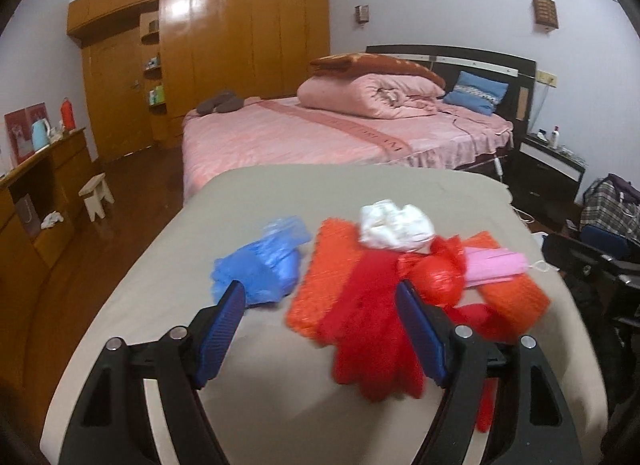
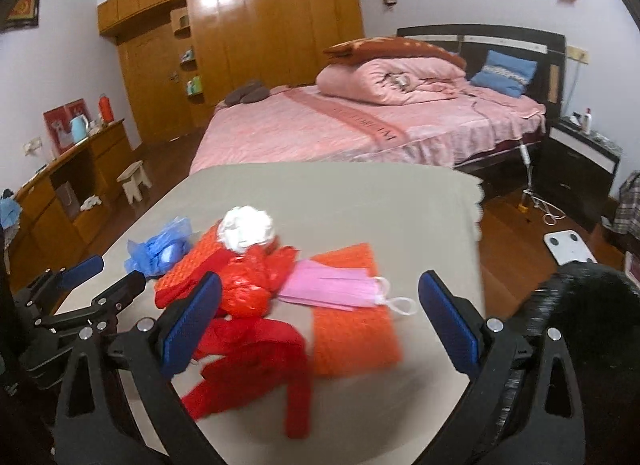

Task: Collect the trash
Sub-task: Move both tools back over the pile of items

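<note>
Trash lies on a table with a beige cloth (image 1: 280,197): a blue plastic bag (image 1: 260,265) (image 2: 160,249), a crumpled white paper (image 1: 394,225) (image 2: 248,227), a red plastic bag (image 1: 436,279) (image 2: 248,285), pink face masks (image 1: 496,267) (image 2: 332,287), orange mesh pads (image 1: 332,261) (image 2: 352,345) and red netting (image 1: 368,333) (image 2: 260,357). My left gripper (image 1: 320,285) (image 2: 108,273) hovers open over the near side of the pile, between the blue bag and the red bag. My right gripper (image 2: 320,277) is open above the masks, gripping nothing.
Beyond the table stands a pink bed (image 1: 320,133) with folded quilts. A wooden wardrobe (image 1: 224,45) fills the far wall. A low cabinet (image 1: 36,193) and small stool (image 1: 96,193) are on the left. A dark nightstand (image 2: 580,169) and white scale (image 2: 568,245) are on the right.
</note>
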`<state>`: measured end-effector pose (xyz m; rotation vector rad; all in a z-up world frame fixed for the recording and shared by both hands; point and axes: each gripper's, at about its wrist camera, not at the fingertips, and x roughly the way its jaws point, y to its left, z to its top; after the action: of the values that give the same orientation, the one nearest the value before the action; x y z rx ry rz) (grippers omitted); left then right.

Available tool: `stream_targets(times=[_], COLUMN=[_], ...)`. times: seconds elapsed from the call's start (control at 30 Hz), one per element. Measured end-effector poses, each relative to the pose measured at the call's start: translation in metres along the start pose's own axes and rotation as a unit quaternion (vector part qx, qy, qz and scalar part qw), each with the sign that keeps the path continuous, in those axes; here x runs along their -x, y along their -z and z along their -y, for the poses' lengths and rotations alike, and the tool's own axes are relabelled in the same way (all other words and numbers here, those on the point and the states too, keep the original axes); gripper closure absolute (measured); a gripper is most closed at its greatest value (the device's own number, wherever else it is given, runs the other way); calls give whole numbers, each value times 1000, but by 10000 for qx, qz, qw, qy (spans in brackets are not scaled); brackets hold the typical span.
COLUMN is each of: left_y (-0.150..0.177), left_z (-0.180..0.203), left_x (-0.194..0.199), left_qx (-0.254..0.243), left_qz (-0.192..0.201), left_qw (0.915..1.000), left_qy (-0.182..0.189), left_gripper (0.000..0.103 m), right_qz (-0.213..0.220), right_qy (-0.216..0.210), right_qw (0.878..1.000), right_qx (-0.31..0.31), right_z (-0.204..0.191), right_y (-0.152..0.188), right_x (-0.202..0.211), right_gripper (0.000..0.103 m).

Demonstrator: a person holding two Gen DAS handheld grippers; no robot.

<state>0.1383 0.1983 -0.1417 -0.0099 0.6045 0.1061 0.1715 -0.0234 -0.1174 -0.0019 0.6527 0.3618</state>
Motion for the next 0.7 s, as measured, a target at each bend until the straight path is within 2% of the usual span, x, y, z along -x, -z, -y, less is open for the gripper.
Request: stream_targets(times=[0.33, 0.7], left_y=[11, 15], left_z=[-19, -33], left_x=[-22, -29], left_qx=[18, 275], left_qz=[-134, -185], left_qw=[9998, 9994], left_qy=[-160, -125], left_gripper=[27, 27], right_qz=[-274, -461], right_qy=[-51, -91], right_qw=[9996, 9987], right_qx=[68, 199], right_z=[-24, -40], right_y=[7, 13], right_x=[-46, -70], right_gripper=[7, 8])
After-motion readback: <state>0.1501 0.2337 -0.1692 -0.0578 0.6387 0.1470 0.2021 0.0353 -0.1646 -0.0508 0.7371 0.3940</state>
